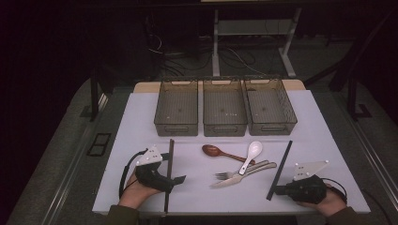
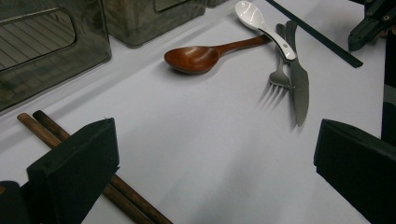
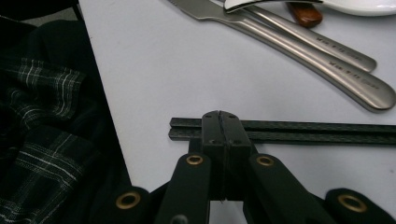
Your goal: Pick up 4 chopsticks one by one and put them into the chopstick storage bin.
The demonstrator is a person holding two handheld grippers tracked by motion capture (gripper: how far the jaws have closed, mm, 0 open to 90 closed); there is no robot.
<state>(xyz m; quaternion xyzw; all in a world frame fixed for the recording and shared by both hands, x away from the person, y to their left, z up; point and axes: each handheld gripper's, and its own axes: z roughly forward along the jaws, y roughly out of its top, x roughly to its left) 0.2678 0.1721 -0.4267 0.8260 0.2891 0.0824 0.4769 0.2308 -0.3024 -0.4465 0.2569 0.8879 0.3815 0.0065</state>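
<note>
White table point(image 1: 141, 122), three bins point(image 1: 224, 112) at 12 o'clock. Left gripper point(image 1: 176, 179) spread beside brown chopsticks point(image 1: 169, 173). Cutlery pile point(image 1: 237, 166) centre. Right gripper point(image 3: 219, 122) pressed together, empty, at black chopsticks point(image 3: 303, 131), 4 o'clock. Likely pre-grasp; next: reopen, straddle, pinch.

Your left tool point(image 1: 177, 179) and right tool point(image 1: 278, 189) are matte black, each topped by a grey three-cornered plate. Brass rivets stud the linkage. Black cables trail behind; your sleeves are olive.

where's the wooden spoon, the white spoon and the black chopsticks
wooden spoon point(image 2: 191, 59), left gripper view, on its bowl
white spoon point(image 1: 255, 148), high view, on its bowl
black chopsticks point(image 3: 322, 132), right gripper view, on the shafts right of the shut jaws
</note>
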